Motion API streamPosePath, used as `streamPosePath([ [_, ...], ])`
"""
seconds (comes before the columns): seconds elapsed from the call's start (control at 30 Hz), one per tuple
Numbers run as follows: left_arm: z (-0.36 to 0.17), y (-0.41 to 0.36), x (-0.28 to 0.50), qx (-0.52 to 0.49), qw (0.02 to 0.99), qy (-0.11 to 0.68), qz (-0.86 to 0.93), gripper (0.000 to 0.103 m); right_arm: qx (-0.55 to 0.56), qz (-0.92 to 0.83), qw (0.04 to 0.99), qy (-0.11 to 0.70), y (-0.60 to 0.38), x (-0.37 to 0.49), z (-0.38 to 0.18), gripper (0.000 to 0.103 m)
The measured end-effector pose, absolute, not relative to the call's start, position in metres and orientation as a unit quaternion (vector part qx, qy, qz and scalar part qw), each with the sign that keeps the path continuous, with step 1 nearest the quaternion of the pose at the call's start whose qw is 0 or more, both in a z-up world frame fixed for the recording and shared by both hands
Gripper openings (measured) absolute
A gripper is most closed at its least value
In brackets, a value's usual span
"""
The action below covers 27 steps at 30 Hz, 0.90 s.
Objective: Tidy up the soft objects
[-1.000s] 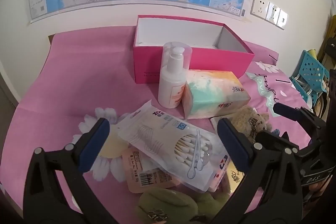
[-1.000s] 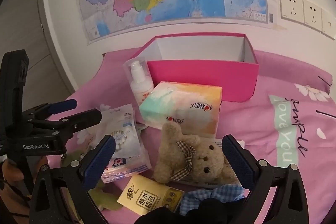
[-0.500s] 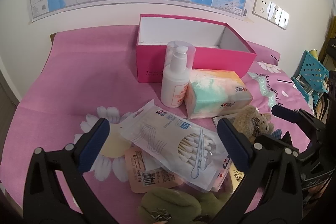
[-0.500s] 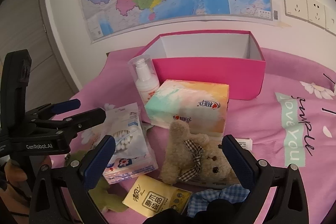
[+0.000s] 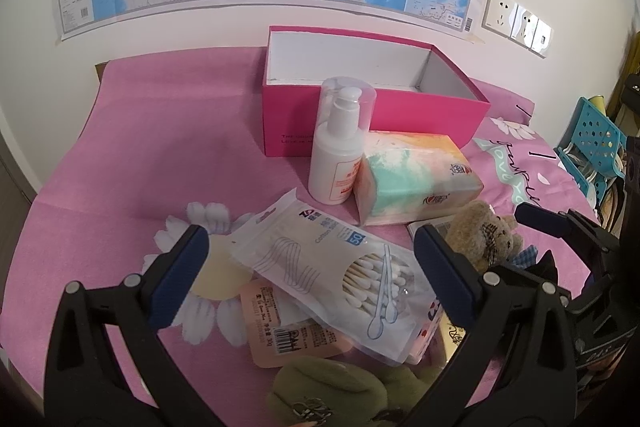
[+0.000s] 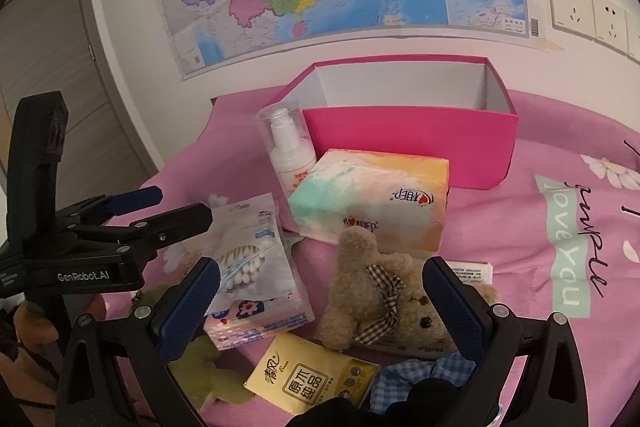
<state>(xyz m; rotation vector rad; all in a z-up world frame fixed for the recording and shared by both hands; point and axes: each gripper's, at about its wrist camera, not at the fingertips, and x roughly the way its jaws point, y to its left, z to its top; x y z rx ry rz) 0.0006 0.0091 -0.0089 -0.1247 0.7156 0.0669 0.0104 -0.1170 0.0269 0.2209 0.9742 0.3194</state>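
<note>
A brown teddy bear [image 6: 384, 303] with a checked bow lies on the pink cloth, between the open fingers of my right gripper [image 6: 324, 303]; nothing is held. The bear [image 5: 480, 239] also shows at the right in the left wrist view. My left gripper [image 5: 312, 267] stands open over a bag of cotton swabs [image 5: 340, 271]. A green plush toy [image 5: 332, 395] lies just below it. A pastel tissue pack [image 6: 372, 203] sits in front of an open pink box [image 6: 408, 139] with a white inside. A blue checked cloth [image 6: 416, 375] lies at the bottom edge.
A white pump bottle [image 5: 340, 155] stands beside the tissue pack. A yellow tissue packet [image 6: 312, 375], a flowered packet [image 6: 260, 319] and a peach sachet [image 5: 288, 331] lie in the pile. A blue perforated crate [image 5: 592, 143] stands beyond the right edge. Behind is a wall with a map.
Both grippers have drawn slightly back and up, so the box and pile sit a little lower in view. Both stayed open and no object moved.
</note>
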Motion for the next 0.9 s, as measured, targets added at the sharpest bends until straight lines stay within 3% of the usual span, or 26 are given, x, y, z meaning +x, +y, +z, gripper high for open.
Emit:
streamPosePath([
  [0.9, -0.008, 0.018, 0.002, -0.061, 0.933, 0.353, 0.027, 0.102, 0.1, 0.184, 0.855, 0.474, -0.106, 0.011, 0.028, 0.098],
])
